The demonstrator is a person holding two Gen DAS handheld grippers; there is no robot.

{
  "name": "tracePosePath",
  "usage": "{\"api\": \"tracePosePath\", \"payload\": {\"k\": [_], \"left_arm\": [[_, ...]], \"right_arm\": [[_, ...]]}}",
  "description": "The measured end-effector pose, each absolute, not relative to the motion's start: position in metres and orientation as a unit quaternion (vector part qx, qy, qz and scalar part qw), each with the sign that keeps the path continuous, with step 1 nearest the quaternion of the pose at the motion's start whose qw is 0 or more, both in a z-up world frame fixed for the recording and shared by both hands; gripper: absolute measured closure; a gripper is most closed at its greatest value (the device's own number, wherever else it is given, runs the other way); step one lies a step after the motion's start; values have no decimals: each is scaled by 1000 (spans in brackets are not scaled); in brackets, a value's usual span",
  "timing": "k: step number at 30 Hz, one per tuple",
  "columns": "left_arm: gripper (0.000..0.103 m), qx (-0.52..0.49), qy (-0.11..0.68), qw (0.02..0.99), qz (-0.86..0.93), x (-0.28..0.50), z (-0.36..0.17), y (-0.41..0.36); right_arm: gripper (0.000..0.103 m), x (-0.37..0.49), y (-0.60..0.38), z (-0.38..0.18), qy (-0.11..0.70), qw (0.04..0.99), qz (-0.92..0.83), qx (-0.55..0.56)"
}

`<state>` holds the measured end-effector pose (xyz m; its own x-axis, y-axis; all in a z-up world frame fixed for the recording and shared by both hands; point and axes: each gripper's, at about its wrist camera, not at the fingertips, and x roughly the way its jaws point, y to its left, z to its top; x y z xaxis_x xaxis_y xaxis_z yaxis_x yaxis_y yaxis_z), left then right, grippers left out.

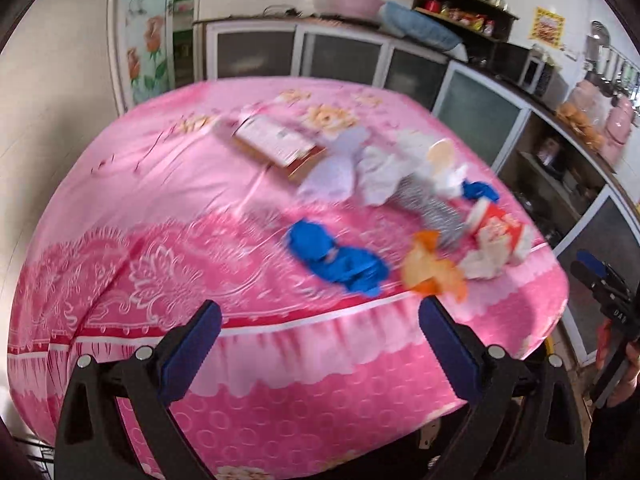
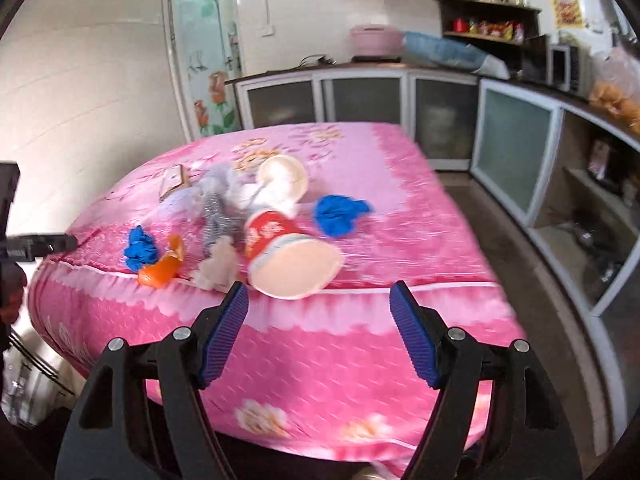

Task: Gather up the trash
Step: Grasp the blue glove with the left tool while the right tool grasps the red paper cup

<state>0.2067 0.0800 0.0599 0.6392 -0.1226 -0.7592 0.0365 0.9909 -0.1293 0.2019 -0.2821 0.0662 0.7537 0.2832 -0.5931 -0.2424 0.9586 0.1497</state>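
Trash lies in a heap on a table under a pink flowered cloth (image 1: 160,208) (image 2: 400,200). In the heap are a red paper cup on its side (image 2: 280,252) (image 1: 500,232), a white cup (image 2: 284,176), blue crumpled gloves (image 1: 336,256) (image 2: 340,210) (image 2: 140,248), an orange wrapper (image 1: 432,268) (image 2: 164,268), a silvery wrapper (image 1: 432,208) (image 2: 216,216), white tissue (image 1: 384,172) (image 2: 216,264) and a flat carton (image 1: 276,140) (image 2: 174,182). My left gripper (image 1: 320,316) is open in front of the table's near edge. My right gripper (image 2: 320,300) is open just short of the red cup.
Low cabinets with frosted doors (image 1: 344,56) (image 2: 516,148) run along the back and right walls, with a pink cooker (image 2: 376,40), a microwave (image 2: 568,66) and a shelf of jars (image 2: 484,20) on top. A strip of brown floor (image 2: 520,264) separates table and cabinets.
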Motion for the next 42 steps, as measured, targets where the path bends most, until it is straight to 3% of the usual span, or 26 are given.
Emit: {"api": "tracePosePath", "payload": {"k": [29, 32, 35, 36, 38, 40, 42], "left_arm": [[8, -70, 505, 858, -63, 305, 1, 47], [8, -63, 504, 859, -60, 308, -2, 46], [8, -63, 502, 860, -59, 312, -3, 46], [12, -68, 502, 860, -57, 313, -4, 47], [30, -66, 503, 860, -51, 316, -5, 49], [59, -60, 504, 861, -39, 319, -6, 52], [74, -76, 506, 858, -46, 321, -6, 58]], "right_arm": [[35, 260, -258, 34, 370, 905, 190, 92], [41, 263, -251, 32, 374, 902, 198, 82], [56, 268, -245, 27, 383, 898, 203, 71], [65, 270, -241, 25, 388, 897, 203, 63], [73, 271, -238, 23, 391, 895, 206, 59], [91, 272, -236, 22, 394, 893, 210, 58], [92, 274, -234, 21, 396, 892, 211, 58]]}}
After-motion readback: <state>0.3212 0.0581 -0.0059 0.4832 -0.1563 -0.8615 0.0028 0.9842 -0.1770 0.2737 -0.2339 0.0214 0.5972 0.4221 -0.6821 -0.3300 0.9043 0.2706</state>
